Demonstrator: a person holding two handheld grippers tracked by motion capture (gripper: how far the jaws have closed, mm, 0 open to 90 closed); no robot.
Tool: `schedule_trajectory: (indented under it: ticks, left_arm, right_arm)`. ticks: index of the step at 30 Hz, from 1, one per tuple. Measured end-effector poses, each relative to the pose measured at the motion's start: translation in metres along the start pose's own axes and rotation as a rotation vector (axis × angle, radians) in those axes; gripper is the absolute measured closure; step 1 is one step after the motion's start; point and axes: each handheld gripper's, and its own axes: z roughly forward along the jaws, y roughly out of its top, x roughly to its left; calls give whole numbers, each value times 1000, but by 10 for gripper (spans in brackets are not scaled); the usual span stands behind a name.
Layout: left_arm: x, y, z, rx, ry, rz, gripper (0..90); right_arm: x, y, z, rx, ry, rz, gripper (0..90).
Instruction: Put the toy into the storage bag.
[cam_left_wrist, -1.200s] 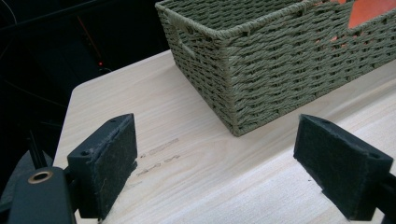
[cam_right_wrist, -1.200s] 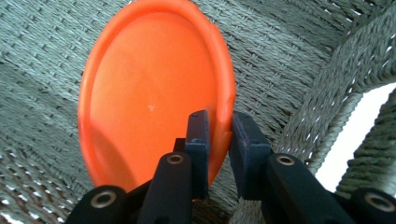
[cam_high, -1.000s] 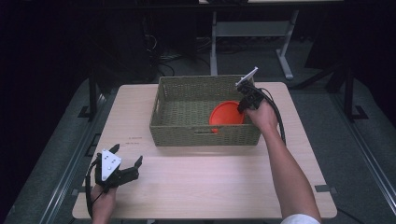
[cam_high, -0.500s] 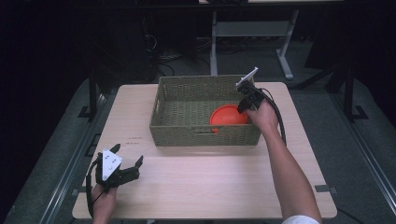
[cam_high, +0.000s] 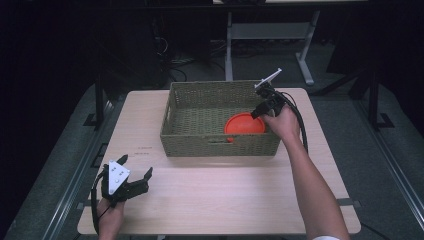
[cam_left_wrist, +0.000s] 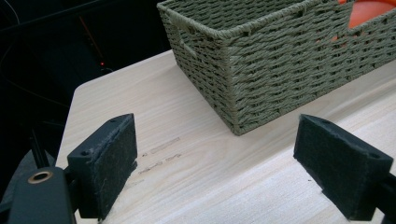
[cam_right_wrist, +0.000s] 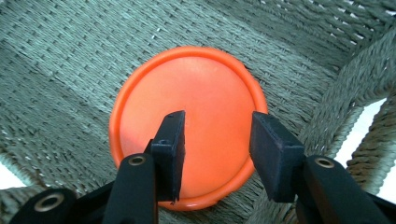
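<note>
— Pale wooden table (cam_high: 220, 195), dark workshop behind: where is the orange plate (cam_high: 244, 125)?

— Lying flat on the floor of the woven basket (cam_high: 220, 146), toward its right end, close to the near wall. Seen in the right gripper view, the plate (cam_right_wrist: 187, 121) rests on the weave, with the right gripper (cam_right_wrist: 217, 140) poised just above it.

— Is it gripped?

— No. The jaws have just been opening; they stand apart over the plate with nothing pinched between them. This looks like the release step, the plate already set down.

— And next?

— Probably lifting that gripper (cam_high: 264, 102) straight up and out. The basket's right wall and rim sit close beside the hand, so the jaws and trailing cable need to clear them without snagging.

— The other hand?

— The left gripper (cam_high: 131, 185) rests at the table's near left corner, well apart from the basket, jaws spread wide and empty; its own view shows bare tabletop between the pads (cam_left_wrist: 112, 163).
</note>
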Motion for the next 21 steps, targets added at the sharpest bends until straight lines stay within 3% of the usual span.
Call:
schedule_trajectory:
  ticks: [11, 13, 21]
  left_arm:
    - [-1, 0, 0, -3, -1, 6, 128]
    - [-1, 0, -1, -4, 0, 5, 128]
    - [0, 0, -2, -3, 1, 5, 128]
  right_arm:
    - [5, -2, -8, -4, 5, -1, 468]
    - [7, -1, -8, -5, 29, 4, 455]
    - [16, -1, -13, -15, 48, -14, 424]
